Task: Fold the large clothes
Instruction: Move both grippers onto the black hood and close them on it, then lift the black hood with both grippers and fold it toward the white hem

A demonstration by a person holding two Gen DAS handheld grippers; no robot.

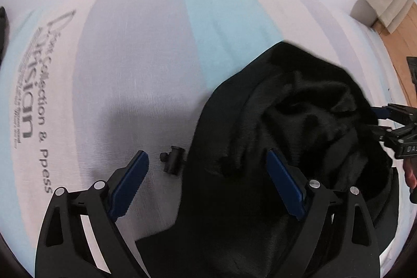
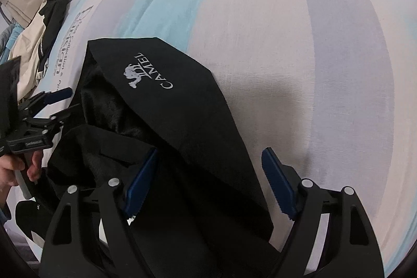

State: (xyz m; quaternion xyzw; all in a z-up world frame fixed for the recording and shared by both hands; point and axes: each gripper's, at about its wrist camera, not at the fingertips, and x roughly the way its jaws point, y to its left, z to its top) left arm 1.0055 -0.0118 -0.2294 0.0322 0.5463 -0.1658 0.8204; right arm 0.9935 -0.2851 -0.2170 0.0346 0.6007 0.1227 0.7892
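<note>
Garment: one black jacket (image 2: pixel 182 108), crumpled, fleecy lining exposed, smooth outer panel bearing a pale "CAMEL" logo (image 2: pixel 146 74). It lies on the white-and-turquoise mattress (image 2: pixel 273 43). One toggle (image 1: pixel 173 159) lies beside it. Two grippers: left gripper (image 1: pixel 208 181) and right gripper (image 2: pixel 209 181) both spread wide over the fabric, pads clamping nothing. One clothes pile (image 2: pixel 34 43) lies well apart.

Garment (image 2: pixel 182 106): lies bunched on the mattress (image 2: pixel 286 56), its printed flap uppermost.
Left gripper (image 1: pixel 208 179): above the garment's left edge, one finger over cloth, the other over bare mattress.
Toggle (image 1: pixel 172 159): on the mattress just beside the garment, between the left gripper's fingers.
Right gripper (image 2: pixel 209 179): above the garment's right edge.
Clothes pile (image 2: pixel 34 48): on the mattress, well apart, beyond the left gripper.
</note>
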